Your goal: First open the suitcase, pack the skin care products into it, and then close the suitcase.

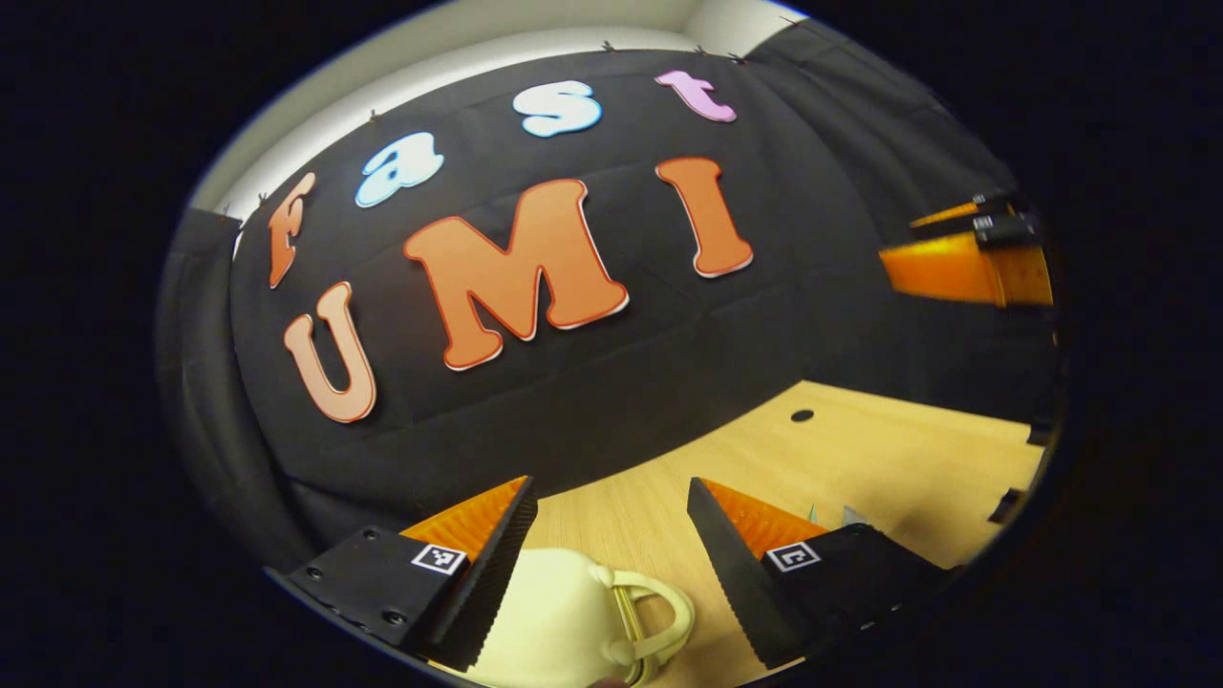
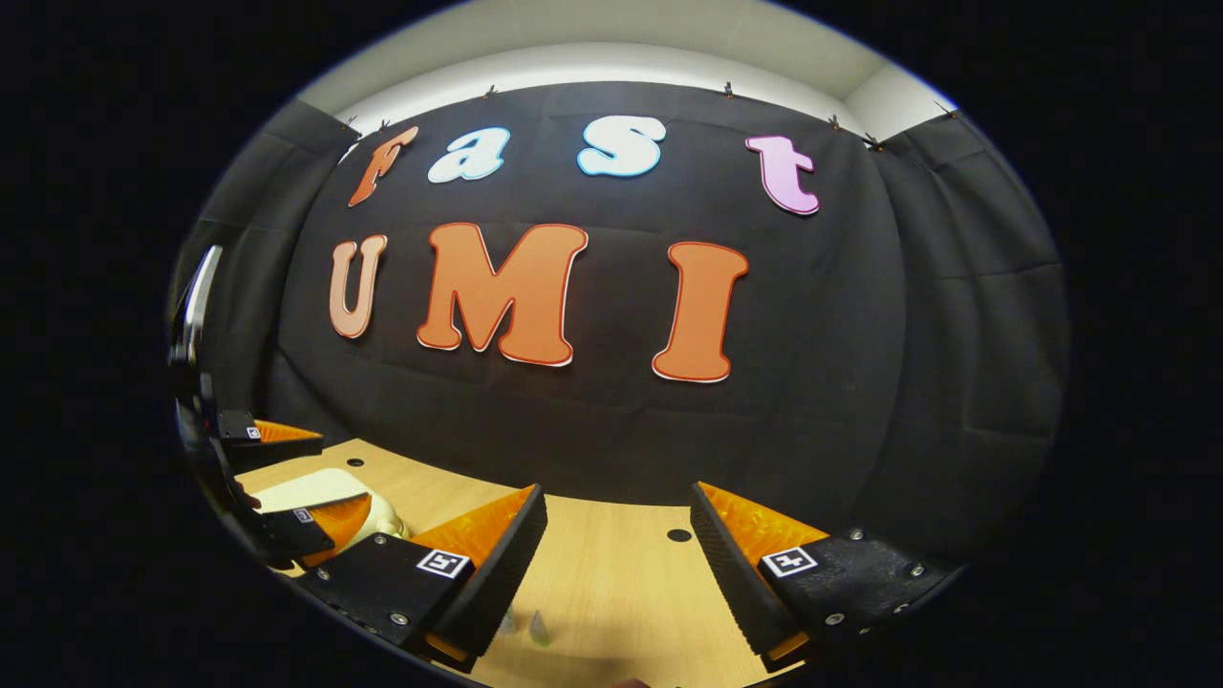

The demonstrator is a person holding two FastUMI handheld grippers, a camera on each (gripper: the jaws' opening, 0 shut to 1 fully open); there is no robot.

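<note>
Left gripper (image 1: 611,535) wide open, hovering above cream suitcase (image 1: 559,612) near table's (image 1: 860,459) front edge. Hard shell, slick, probably light; grab looped handle (image 1: 659,612). Right gripper (image 2: 616,545) wide open, holding nothing.

Left gripper view: rode low over the table (image 1: 860,459), tilted, faced the black cloth wall (image 1: 573,420), with the cream suitcase (image 1: 559,621) close under its own fingers and the other hand-held gripper (image 1: 965,263) far off at the right edge. Right gripper view: sat level, faced the same wall (image 2: 592,430) squarely, table (image 2: 611,573) just below. Shared by both: wall, table, suitcase (image 2: 315,492) at far left beside the left hand-held gripper (image 2: 277,478).
</note>
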